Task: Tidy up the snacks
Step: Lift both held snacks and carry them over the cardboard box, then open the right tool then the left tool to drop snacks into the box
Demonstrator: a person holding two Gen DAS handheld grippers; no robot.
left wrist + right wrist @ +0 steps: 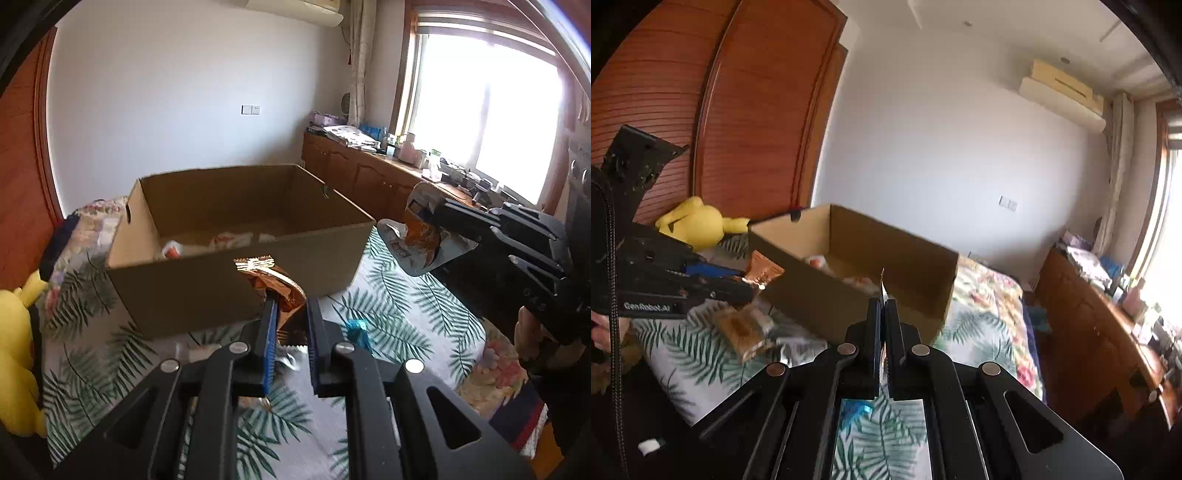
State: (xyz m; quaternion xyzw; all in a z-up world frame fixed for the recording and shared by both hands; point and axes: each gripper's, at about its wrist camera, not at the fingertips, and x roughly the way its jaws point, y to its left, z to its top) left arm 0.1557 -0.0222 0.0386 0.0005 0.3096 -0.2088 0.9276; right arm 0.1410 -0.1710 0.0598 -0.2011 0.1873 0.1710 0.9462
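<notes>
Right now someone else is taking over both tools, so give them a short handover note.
Left tool: shut on the copper snack packet, held just short of the cardboard box.
Right tool: shut on the silver-orange packet, beside the box.
Done: a few snacks lie in the box.
Left: drop both packets in, then collect the blue wrapper and the brown packet off the bedspread.

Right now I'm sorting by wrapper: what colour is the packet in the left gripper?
Shiny copper-brown snack packet, clearest in the left wrist view.
</notes>
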